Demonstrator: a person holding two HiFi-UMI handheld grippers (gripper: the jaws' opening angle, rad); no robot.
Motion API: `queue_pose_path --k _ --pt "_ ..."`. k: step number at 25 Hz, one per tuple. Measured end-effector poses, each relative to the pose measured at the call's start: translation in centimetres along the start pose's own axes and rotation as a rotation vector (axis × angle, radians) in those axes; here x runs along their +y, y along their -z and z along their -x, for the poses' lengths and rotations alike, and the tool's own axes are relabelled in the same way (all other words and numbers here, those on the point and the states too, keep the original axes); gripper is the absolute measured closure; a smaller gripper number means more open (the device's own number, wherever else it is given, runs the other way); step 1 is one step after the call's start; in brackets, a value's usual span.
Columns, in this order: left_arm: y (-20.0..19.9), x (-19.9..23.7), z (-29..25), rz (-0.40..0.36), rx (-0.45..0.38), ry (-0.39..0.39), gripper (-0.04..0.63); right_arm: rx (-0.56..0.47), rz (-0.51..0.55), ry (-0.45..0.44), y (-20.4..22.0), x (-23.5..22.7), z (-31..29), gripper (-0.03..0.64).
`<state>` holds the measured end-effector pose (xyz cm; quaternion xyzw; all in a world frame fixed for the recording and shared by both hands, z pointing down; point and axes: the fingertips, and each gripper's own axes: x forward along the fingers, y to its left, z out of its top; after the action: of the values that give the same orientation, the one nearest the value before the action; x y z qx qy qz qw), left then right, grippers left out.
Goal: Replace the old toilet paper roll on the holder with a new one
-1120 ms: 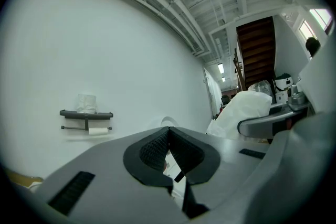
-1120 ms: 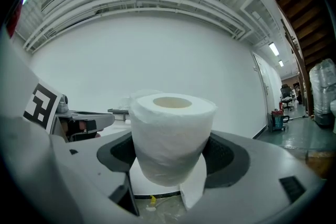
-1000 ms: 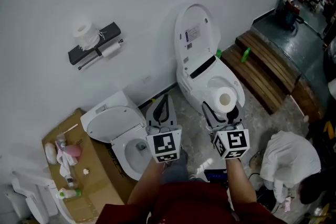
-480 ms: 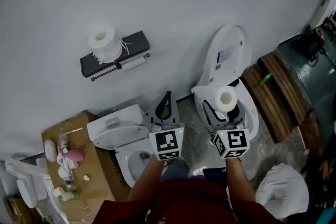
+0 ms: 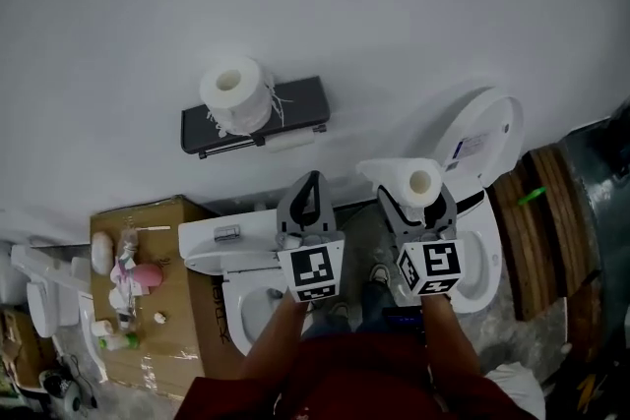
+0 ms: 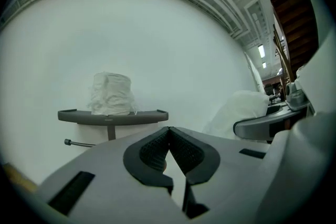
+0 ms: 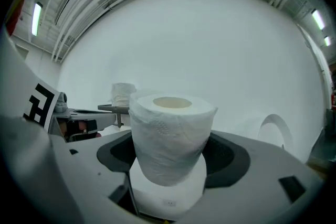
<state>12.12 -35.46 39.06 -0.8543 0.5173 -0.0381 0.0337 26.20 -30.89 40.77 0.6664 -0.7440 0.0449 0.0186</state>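
A dark wall holder [image 5: 295, 108] carries a ragged white roll [image 5: 236, 93] on its shelf and a thin, nearly bare old roll [image 5: 288, 141] on the bar below. My left gripper [image 5: 307, 195] is shut and empty, pointing at the wall below and right of the holder. In the left gripper view the jaw tips [image 6: 168, 131] meet, with the shelf [image 6: 113, 115] and its roll [image 6: 112, 93] ahead to the left. My right gripper [image 5: 418, 197] is shut on a full new toilet paper roll [image 5: 420, 182], held upright [image 7: 170, 136] between the pads.
A white toilet [image 5: 236, 256] stands below the holder. A second toilet with its lid raised [image 5: 482, 152] stands to the right. A cardboard box [image 5: 148, 221] with small items lies at the left, wooden steps [image 5: 541, 231] at the right.
The head view has swung left, so the holder now sits near the middle and looks larger. Both grippers moved across with it, from the right toilet toward the holder. Grips unchanged.
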Motion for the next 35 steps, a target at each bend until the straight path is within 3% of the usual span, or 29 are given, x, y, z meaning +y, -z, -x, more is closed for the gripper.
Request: queue_pose_path --k 9,13,18,26,29,31,33,35 --pt "1.4 2.5 -4.5 -0.008 0.068 -0.243 0.580 0.047 0.036 -0.241 0.6 -1.3 -8.4 0.230" --pt "1.6 3.0 -5.2 -0.014 0.080 -0.316 0.580 0.070 0.043 -0.313 1.3 -1.5 -10.3 0.230" --pt "1.1 3.7 -5.9 -0.038 0.071 -0.333 0.580 0.068 0.034 -0.333 0.9 -1.5 -11.3 0.230" --pt "1.2 4.2 -6.7 -0.042 0.065 -0.291 0.580 0.063 0.029 -0.305 1.0 -0.8 -12.0 0.230" --pt "1.8 4.6 -6.7 0.028 0.064 -0.288 0.580 0.067 0.023 -0.289 1.2 -1.0 -12.2 0.230" --pt "2.1 4.9 -6.6 0.122 0.057 -0.289 0.579 0.070 0.024 -0.282 1.3 -1.0 -12.3 0.232" --pt "2.4 5.1 -6.6 0.258 0.044 -0.268 0.571 0.073 0.024 -0.273 1.4 -1.1 -12.4 0.230" --pt "3.3 5.4 -6.7 0.455 0.032 -0.235 0.492 0.078 0.020 -0.261 1.6 -1.4 -12.4 0.230"
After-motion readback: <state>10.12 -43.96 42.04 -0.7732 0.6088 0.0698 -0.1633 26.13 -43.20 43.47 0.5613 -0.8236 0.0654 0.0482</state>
